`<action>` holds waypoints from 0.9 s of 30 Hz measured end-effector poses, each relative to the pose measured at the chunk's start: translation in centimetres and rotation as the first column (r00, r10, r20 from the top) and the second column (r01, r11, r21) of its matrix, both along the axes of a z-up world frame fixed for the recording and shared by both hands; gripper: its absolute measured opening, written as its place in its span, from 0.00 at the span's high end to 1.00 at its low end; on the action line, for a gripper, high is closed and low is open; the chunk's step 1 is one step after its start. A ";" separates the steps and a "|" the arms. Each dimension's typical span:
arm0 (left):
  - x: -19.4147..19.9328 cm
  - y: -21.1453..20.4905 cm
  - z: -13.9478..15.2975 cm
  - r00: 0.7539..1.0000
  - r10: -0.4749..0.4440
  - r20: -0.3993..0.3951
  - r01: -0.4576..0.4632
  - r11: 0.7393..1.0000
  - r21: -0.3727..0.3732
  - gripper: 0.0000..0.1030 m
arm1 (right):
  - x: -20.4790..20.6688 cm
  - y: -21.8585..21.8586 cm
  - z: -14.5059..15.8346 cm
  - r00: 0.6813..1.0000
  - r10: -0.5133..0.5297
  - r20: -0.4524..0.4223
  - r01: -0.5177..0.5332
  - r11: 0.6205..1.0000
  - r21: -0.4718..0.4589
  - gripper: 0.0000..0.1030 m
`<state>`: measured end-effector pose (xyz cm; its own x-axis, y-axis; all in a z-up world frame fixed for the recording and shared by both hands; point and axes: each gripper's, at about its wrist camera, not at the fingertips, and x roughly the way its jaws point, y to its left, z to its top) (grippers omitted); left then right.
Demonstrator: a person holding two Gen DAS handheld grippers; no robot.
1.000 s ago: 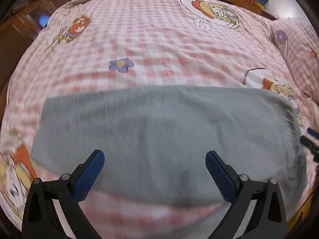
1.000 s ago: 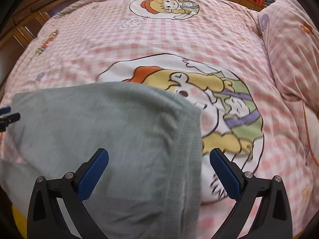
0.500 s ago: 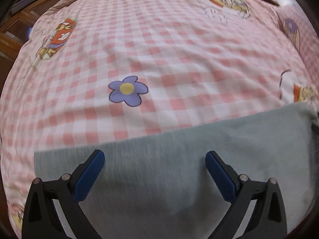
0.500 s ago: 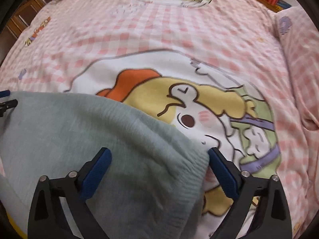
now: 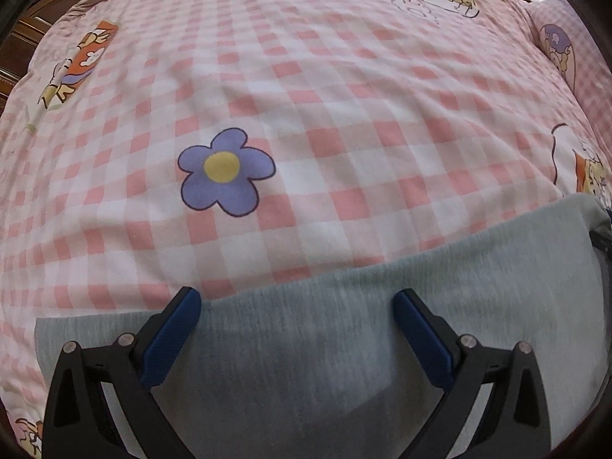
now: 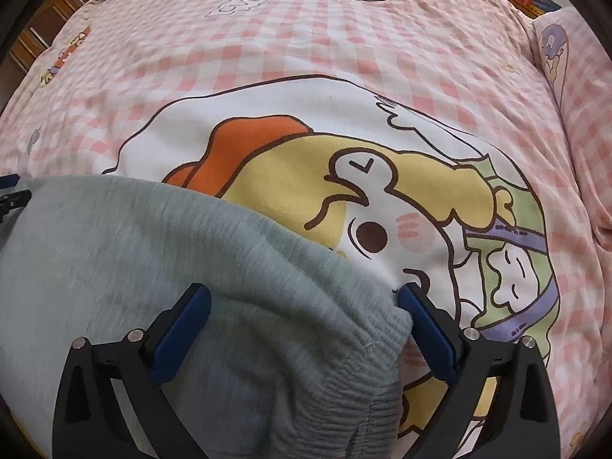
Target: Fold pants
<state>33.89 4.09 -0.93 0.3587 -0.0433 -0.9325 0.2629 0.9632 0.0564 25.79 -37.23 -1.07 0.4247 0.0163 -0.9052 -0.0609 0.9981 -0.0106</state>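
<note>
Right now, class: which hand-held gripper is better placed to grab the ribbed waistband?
Right hand-held gripper: the pants' ribbed waistband lies between its open fingers. The left straddles plain fabric.

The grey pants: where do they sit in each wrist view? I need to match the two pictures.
Left wrist: the grey pants fill the lower part, spread under the open left gripper.
Right wrist: the grey pants fill the lower left, ribbed cuff between the open right gripper fingers.
Shared landmark: the orange-hatted cartoon print.
</note>
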 end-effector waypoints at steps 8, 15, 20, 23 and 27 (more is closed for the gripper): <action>0.0 -1.0 0.1 1.000 0.019 0.005 -0.019 1.000 0.018 0.04 | -0.5 0.3 0.2 0.999 -0.009 0.034 0.009 1.000 0.000 0.03; -1.2 -1.8 1.0 1.000 -0.007 0.016 0.007 1.000 0.009 0.23 | -0.8 0.4 0.5 0.999 -0.007 0.034 0.007 1.000 -0.008 0.09; -2.3 -3.2 1.8 0.999 -0.029 0.035 0.027 0.999 0.039 0.41 | -1.0 0.9 0.7 1.000 -0.002 0.029 0.002 1.000 -0.017 0.15; -2.1 -3.6 1.8 0.999 -0.025 0.035 0.024 0.999 0.040 0.44 | -1.1 1.2 0.9 0.999 0.025 0.036 -0.025 1.000 -0.019 0.25; -2.4 -3.9 1.8 0.998 -0.036 0.044 0.034 0.999 0.042 0.47 | -1.3 1.8 0.9 0.997 0.060 0.048 -0.057 0.997 -0.053 0.27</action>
<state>31.44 0.16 0.90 0.3987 -0.0185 -0.9169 0.2925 0.9501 0.1081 24.51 -35.41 -0.17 0.4684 -0.0042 -0.8835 -0.1172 0.9909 -0.0669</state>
